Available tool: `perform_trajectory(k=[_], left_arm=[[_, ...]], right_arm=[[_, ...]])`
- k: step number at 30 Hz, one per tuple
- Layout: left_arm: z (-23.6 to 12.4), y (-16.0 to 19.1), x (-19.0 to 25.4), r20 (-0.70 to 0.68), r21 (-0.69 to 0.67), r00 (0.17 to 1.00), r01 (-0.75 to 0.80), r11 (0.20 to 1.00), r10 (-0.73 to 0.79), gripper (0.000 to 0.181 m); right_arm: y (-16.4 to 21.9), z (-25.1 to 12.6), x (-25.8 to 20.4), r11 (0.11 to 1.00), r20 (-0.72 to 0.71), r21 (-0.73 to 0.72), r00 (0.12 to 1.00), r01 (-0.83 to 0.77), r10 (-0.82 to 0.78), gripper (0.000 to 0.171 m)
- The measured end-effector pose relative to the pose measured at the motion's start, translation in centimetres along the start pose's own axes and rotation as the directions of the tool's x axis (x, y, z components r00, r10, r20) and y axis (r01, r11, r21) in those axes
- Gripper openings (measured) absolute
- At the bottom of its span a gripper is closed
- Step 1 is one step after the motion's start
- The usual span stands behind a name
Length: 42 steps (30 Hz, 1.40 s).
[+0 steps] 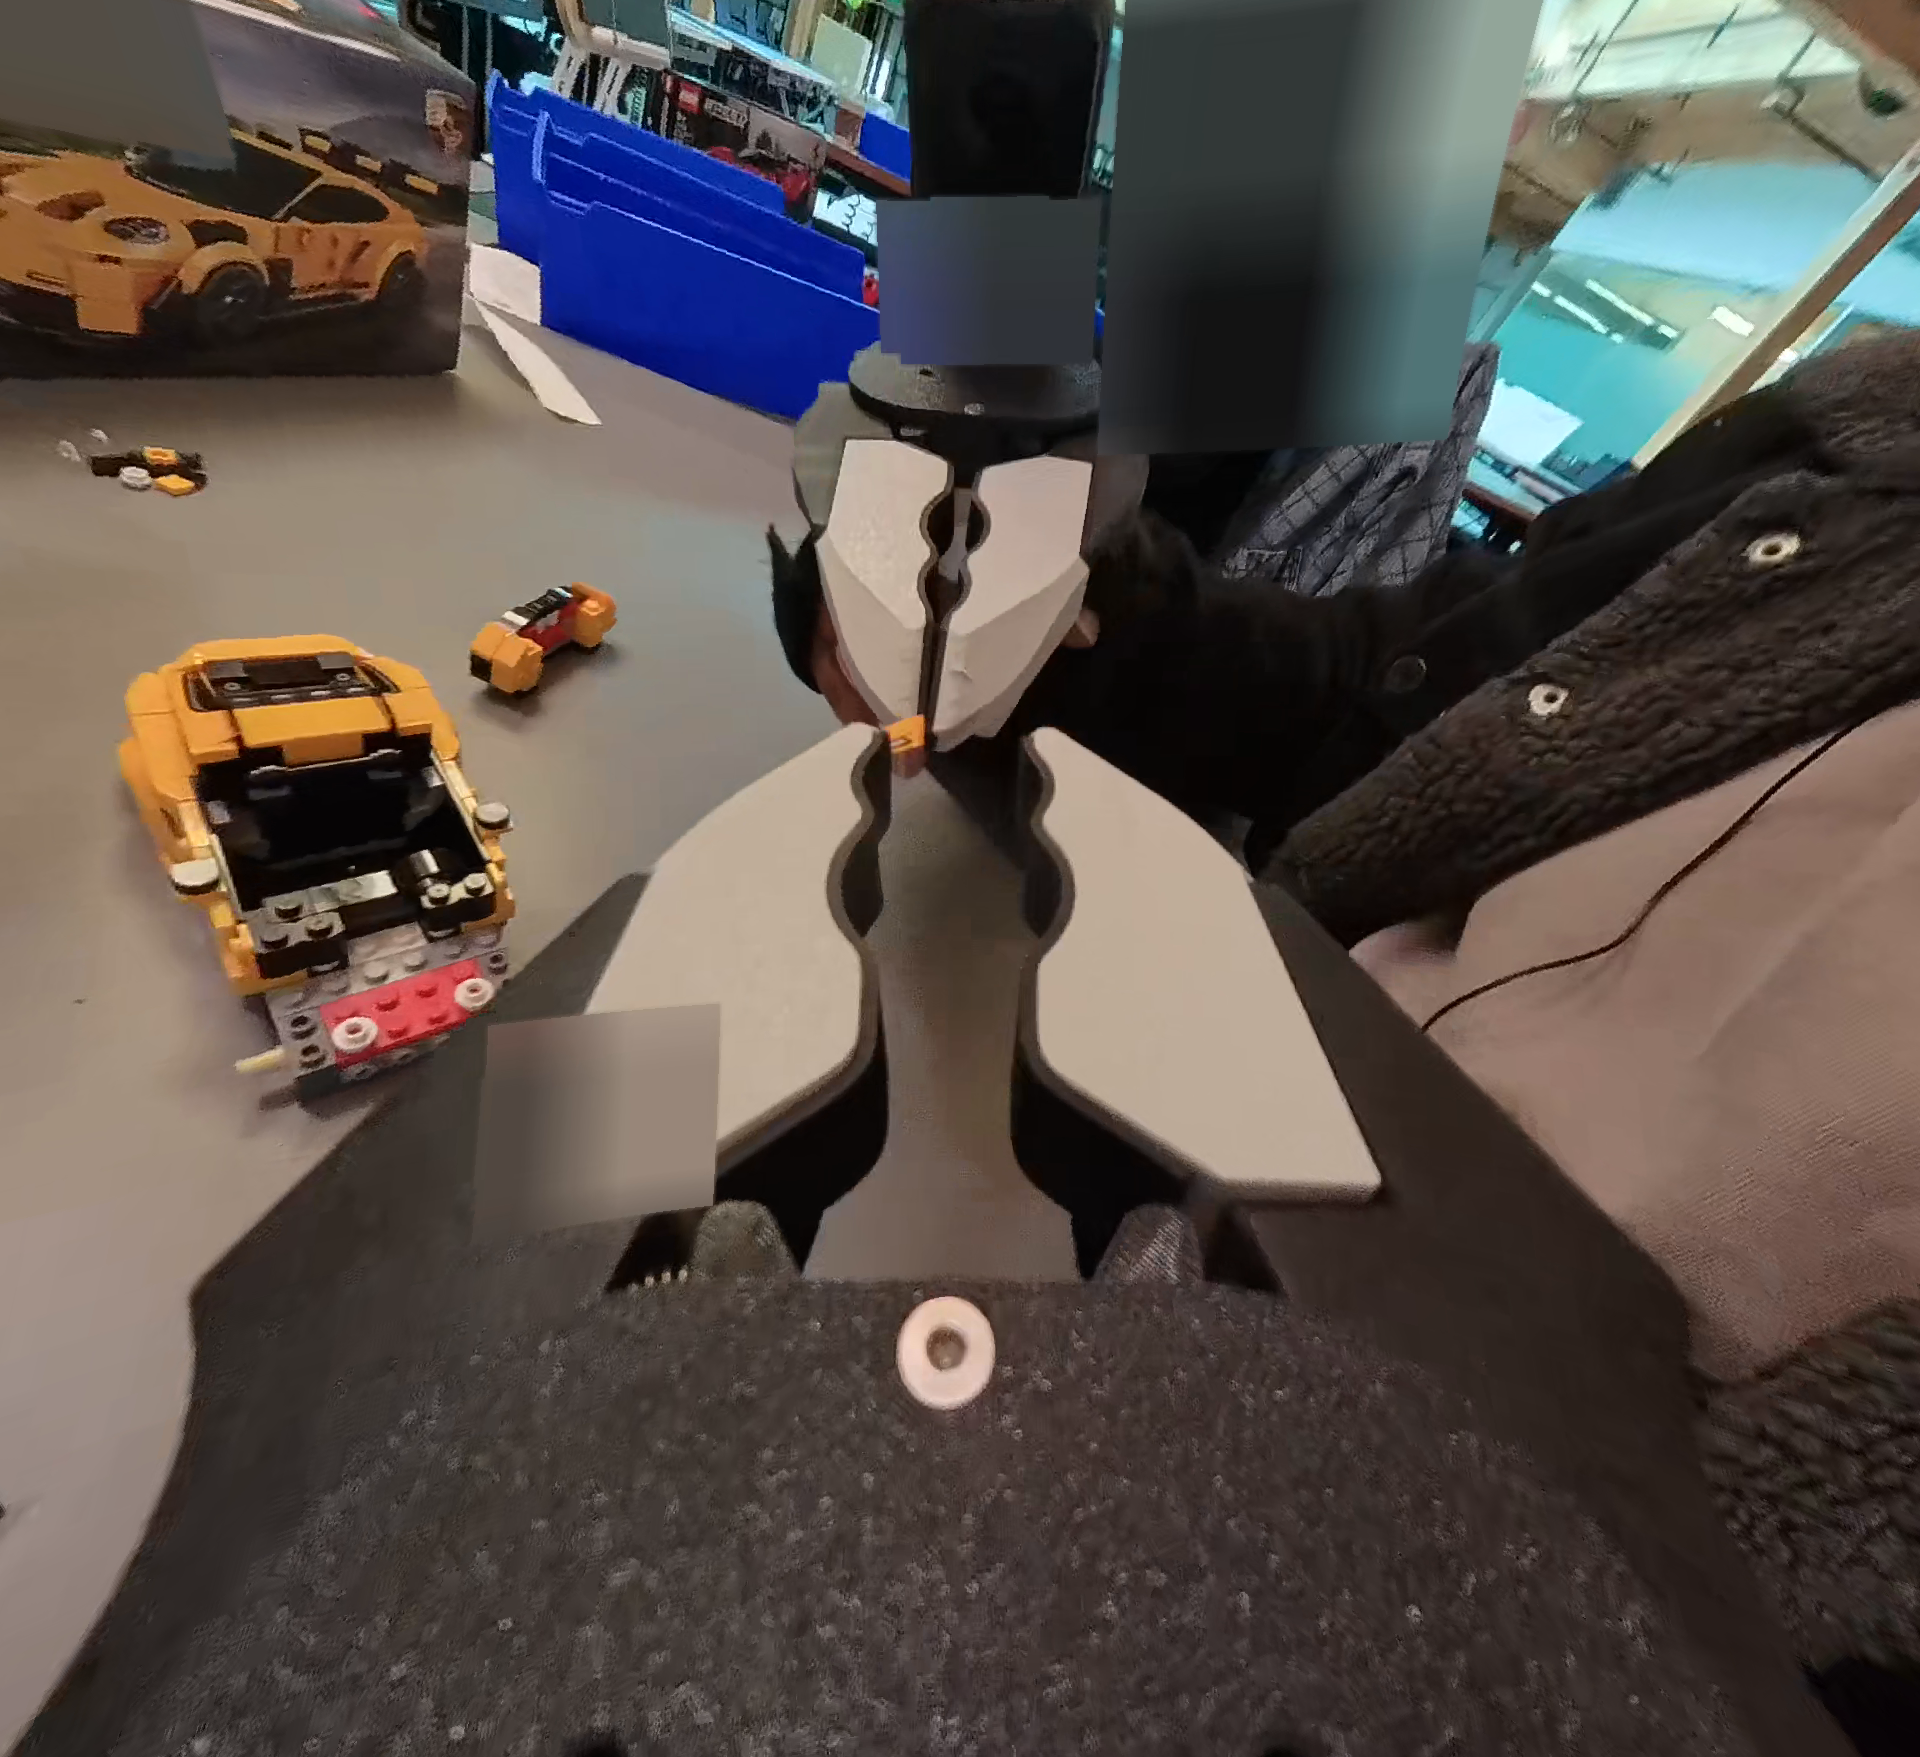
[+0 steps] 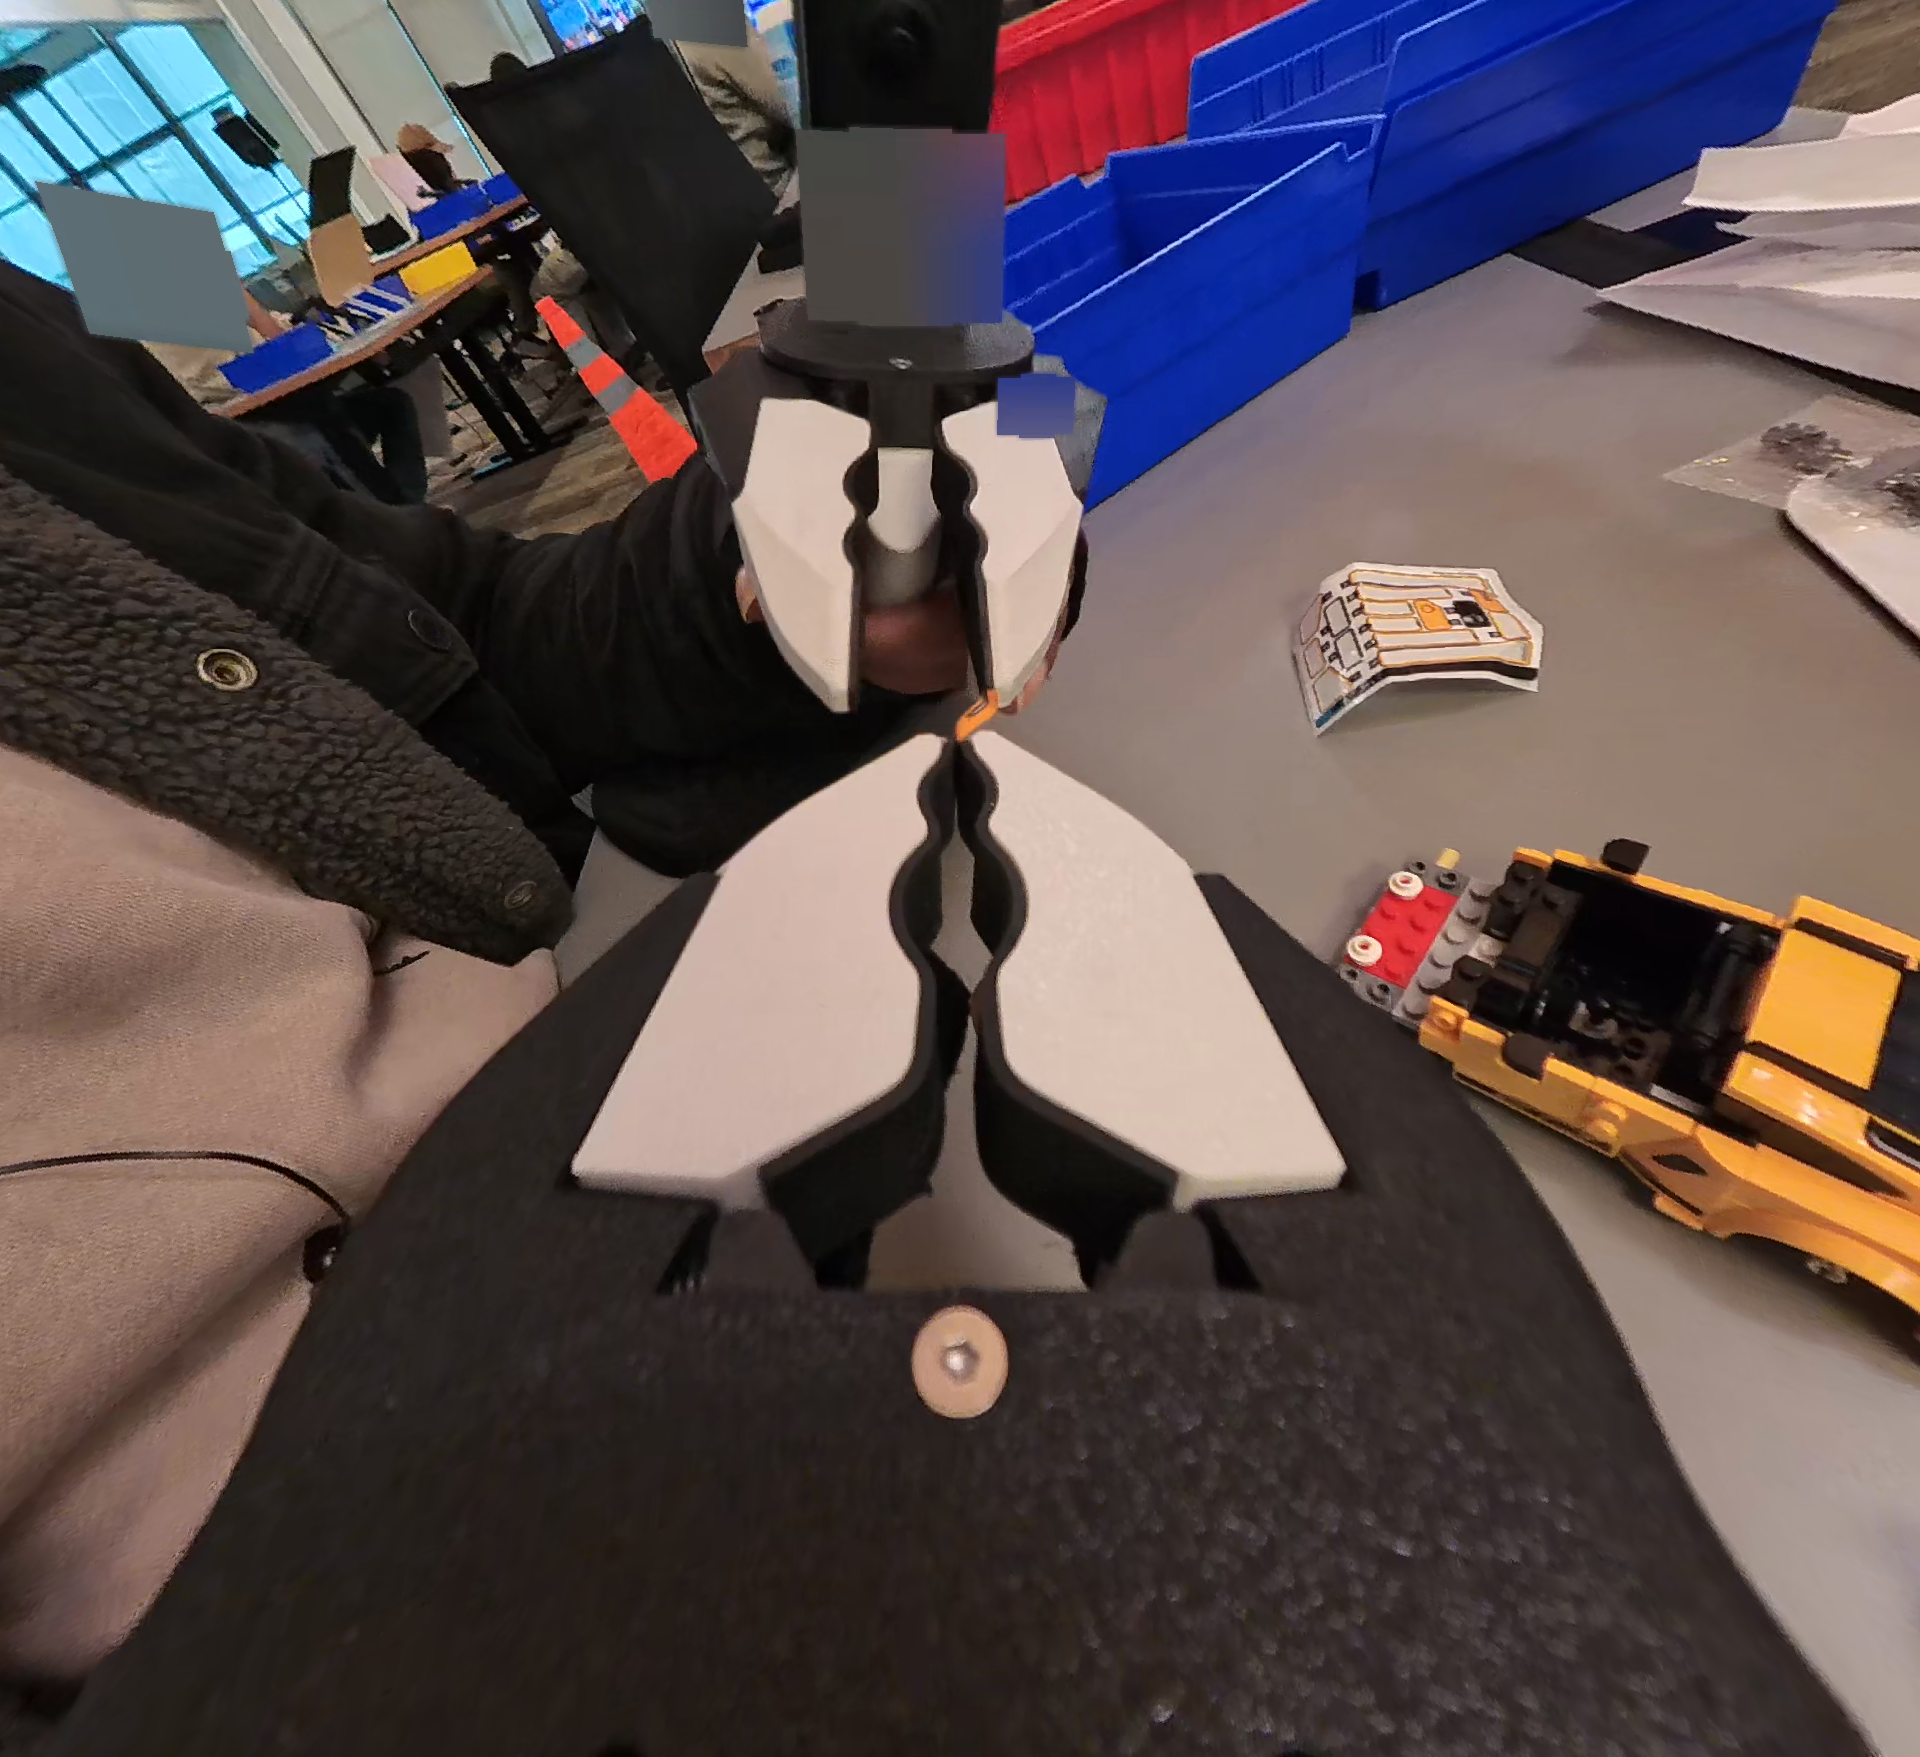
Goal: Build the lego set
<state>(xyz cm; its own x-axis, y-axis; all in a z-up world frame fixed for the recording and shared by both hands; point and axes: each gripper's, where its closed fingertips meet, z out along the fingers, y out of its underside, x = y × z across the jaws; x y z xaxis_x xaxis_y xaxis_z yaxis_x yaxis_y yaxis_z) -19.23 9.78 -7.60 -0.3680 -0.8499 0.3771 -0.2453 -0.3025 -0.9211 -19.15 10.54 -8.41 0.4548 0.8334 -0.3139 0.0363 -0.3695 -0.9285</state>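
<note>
A partly built yellow Lego car [image 1: 312,855] lies on the grey table [image 1: 520,481] to the left; it also shows in the right wrist view [image 2: 1714,1032] at the right. The two grippers face each other tip to tip above the table edge. My right gripper [image 2: 954,746] is shut on a small orange piece [image 2: 977,720], also seen in the left wrist view [image 1: 906,736]. My left gripper [image 1: 951,751] is open, and the piece sits against the tip of one of its fingers [image 1: 868,757]. A small orange, red and black sub-assembly [image 1: 542,632] lies beyond the car.
The set's box [image 1: 229,201] stands at the back left, with loose pieces [image 1: 151,468] in front of it. Blue bins [image 2: 1351,201] and a red bin [image 2: 1143,45] line the far side. A sticker sheet [image 2: 1413,642], plastic bags [image 2: 1829,460] and papers [image 2: 1818,232] lie right. A person's dark jacket [image 2: 260,720] is close. Both grippers' tips are close together, under 4 cm apart.
</note>
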Motion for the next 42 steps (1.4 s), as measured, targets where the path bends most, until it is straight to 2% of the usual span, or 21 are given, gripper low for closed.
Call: perform_trajectory(k=[7,10,14,17,21,25,34,42], left_arm=[[-0.3,0.8,-0.2,0.019,-0.071,0.998,-0.063,0.995,0.065,0.03],[-1.0,2.8,-1.8,0.104,-0.223,0.981,-0.139,0.965,0.165,0.027],[-1.3,6.9,-3.7,0.142,-0.468,0.931,-0.236,0.851,0.336,0.022],[-0.8,9.0,-4.2,0.101,-0.595,0.873,-0.332,0.732,0.478,0.023],[0.2,10.6,-3.9,-0.004,-0.665,0.77,-0.479,0.573,0.639,0.019],[0.7,12.1,-4.3,-0.08,-0.712,0.728,-0.52,0.471,0.681,0.021],[1.1,11.3,-5.9,-0.021,-0.688,0.837,-0.409,0.599,0.547,0.029],[1.2,10.8,-6.8,-0.148,-0.712,0.797,-0.497,0.496,0.586,0.026]], right_arm=[[0.5,0.1,-0.3,0.999,0.016,-0.033,1.0,0.012,-0.011,0.0],[0.3,-0.4,0.0,0.999,0.005,-0.031,1.0,0.015,-0.014,0.0],[0.0,-1.5,0.9,1.0,-0.024,-0.014,1.0,0.0,0.0,0.0],[0.6,-2.5,1.6,1.0,-0.046,-0.021,0.999,-0.013,0.012,0.0],[1.8,-4.0,2.4,0.999,-0.065,-0.032,0.997,-0.044,0.042,0.0],[2.6,-5.0,2.7,0.997,-0.07,-0.039,0.996,-0.062,0.059,0.0],[3.1,-5.8,2.8,0.996,-0.049,-0.037,0.995,-0.085,0.083,0.0],[3.2,-5.8,2.8,0.995,-0.037,-0.036,0.995,-0.095,0.094,0.0]])
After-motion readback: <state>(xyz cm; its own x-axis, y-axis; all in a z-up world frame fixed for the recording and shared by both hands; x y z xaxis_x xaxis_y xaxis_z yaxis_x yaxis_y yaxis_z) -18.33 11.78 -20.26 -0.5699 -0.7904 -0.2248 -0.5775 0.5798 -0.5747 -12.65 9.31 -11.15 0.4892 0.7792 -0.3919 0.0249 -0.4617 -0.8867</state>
